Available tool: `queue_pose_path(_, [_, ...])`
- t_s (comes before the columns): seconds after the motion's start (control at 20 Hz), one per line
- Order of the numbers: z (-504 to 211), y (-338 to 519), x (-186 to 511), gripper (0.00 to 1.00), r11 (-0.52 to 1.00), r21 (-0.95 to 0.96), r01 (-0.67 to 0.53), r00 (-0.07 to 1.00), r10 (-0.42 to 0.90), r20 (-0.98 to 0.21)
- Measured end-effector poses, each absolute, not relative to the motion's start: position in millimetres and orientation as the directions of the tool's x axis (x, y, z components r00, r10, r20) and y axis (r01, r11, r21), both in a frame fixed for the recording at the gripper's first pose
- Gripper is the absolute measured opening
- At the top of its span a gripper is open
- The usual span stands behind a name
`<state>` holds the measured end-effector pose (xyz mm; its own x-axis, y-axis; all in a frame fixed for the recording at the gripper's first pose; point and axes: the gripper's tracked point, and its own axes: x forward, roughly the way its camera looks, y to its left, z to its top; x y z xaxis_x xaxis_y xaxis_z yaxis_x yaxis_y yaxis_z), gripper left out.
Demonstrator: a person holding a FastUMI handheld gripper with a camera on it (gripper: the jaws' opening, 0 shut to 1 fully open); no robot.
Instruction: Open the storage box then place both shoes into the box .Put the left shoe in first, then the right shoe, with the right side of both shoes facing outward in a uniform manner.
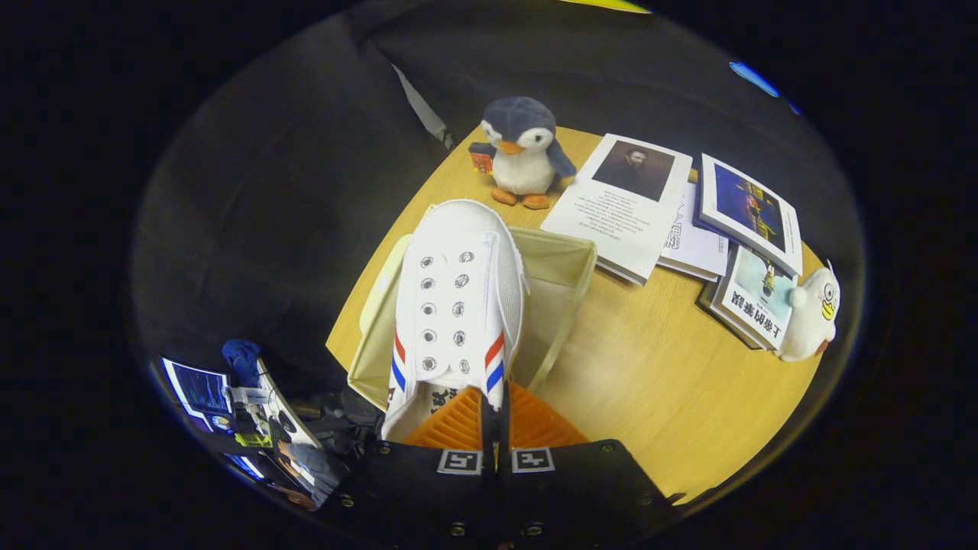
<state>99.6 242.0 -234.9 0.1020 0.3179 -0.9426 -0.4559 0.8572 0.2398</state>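
A white canvas shoe with red and blue side stripes and no laces hangs in front of me, toe pointing away. My gripper is shut on the shoe's right collar edge, with one orange ribbed finger inside the opening and the other outside. Beneath the shoe stands the open beige fabric storage box, near the table's left edge. The shoe hovers over the box's left half and hides most of its inside.
On the round wooden table, a penguin plush stands beyond the box beside a small red-orange item. Booklets and books lie to the right, then a white plush. Screens and gear sit low on the left.
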Motion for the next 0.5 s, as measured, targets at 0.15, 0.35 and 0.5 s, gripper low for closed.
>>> queue_pose_path(0.15, [-242.0, 252.0, 100.6, 0.00, 0.852, 0.223, -0.474, 0.100, 0.303, -0.948])
queue_pose_path(0.35, [-238.2, 277.2, 104.3, 0.20, 0.842, 0.311, -0.442, 0.101, 0.391, -0.915])
queue_pose_path(0.5, [-227.1, 270.1, 122.8, 0.68, 0.849, 0.273, -0.453, 0.181, 0.387, -0.904])
